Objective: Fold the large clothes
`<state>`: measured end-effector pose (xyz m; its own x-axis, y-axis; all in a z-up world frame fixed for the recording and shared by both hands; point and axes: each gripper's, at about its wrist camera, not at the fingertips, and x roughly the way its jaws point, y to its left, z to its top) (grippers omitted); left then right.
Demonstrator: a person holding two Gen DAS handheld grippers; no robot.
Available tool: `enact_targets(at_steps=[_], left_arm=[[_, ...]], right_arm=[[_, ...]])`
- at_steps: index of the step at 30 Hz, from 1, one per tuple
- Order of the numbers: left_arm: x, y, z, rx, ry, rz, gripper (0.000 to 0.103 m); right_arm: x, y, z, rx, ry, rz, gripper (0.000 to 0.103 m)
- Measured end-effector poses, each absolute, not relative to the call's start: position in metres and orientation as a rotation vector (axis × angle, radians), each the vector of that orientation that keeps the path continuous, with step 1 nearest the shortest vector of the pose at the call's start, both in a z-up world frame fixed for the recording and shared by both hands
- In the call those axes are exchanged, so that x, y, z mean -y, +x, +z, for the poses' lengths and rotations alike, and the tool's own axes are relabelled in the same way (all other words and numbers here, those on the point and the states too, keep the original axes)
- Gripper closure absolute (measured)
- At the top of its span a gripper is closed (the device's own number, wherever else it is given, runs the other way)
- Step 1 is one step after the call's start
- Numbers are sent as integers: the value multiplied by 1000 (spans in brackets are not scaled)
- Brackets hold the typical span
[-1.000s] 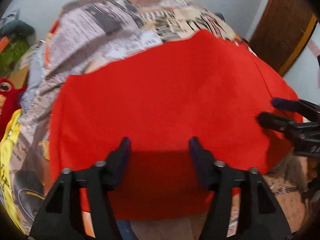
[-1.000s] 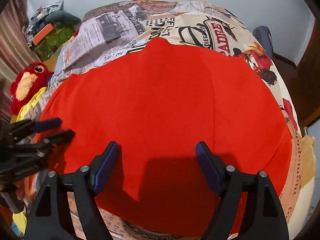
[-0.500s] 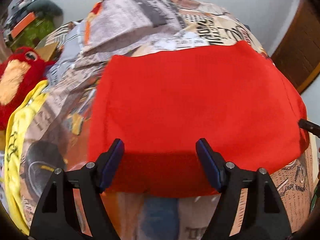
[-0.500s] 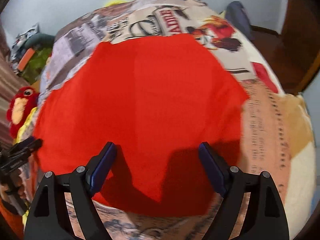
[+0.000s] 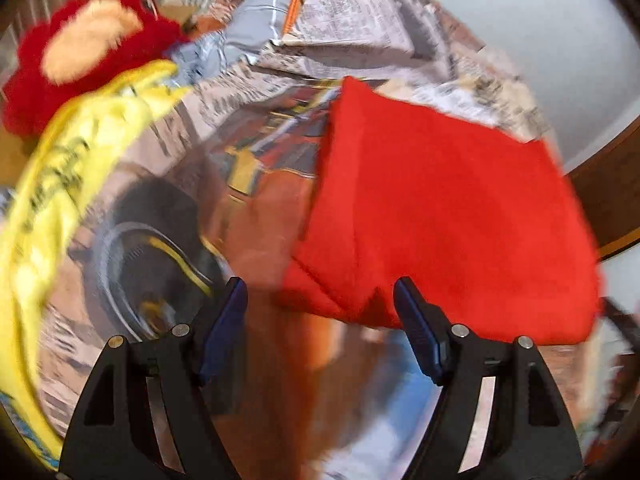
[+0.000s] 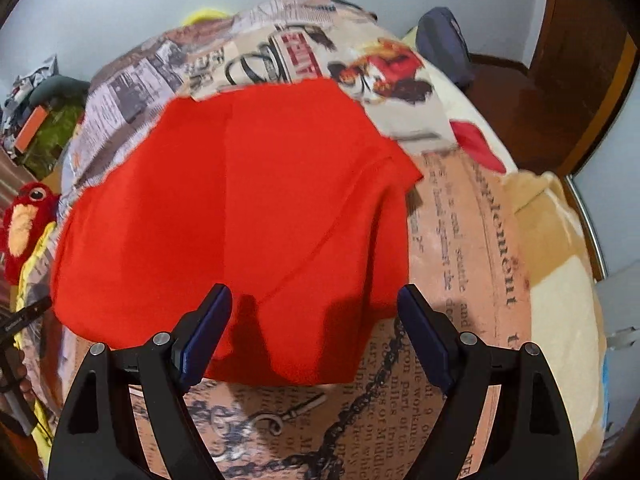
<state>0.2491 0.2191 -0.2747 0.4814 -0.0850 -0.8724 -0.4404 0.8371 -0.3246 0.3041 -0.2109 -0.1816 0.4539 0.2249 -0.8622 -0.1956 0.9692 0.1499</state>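
Currently I've got both grippers spread wide and holding nothing: left gripper and right gripper hover just short of the red garment's near edge. It lies folded on the newspaper-print bedspread; further off, a yellow cloth and a red plush toy sit at left.

Left view motion-blurred; yellow cloth cut off at edge.
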Motion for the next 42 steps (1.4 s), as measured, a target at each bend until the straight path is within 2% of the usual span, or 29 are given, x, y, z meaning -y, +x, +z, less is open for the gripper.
enact_targets(at_steps=[6, 14, 26, 29, 30, 33, 35, 37, 42], left_arm=[[-208, 244, -267, -1031, -741, 53, 28], [-197, 257, -303, -1081, -945, -26, 28], [-217, 286, -338, -976, -1185, -35, 30], [-217, 297, -335, -938, -1152, 16, 30], [-218, 302, -334, -934, -1127, 38, 32], [-215, 315, -331, -923, -1056, 114, 45], [-214, 320, -328, -912, -1038, 133, 77], [-217, 320, -318, -878, -1000, 156, 96], [-225, 310, -267, -769, -860, 191, 97]], right_arm=[[187, 300, -162, -1013, 57, 322, 21], [145, 295, -169, -1025, 18, 411, 21], [121, 301, -184, -1070, -10, 434, 21], [117, 302, -187, -1079, -16, 432, 21], [115, 302, -188, -1083, -23, 430, 21], [110, 303, -190, -1091, -47, 428, 21], [105, 304, -191, -1094, -69, 423, 21], [101, 304, -191, -1096, -91, 416, 21], [82, 304, -183, -1083, -152, 441, 21]])
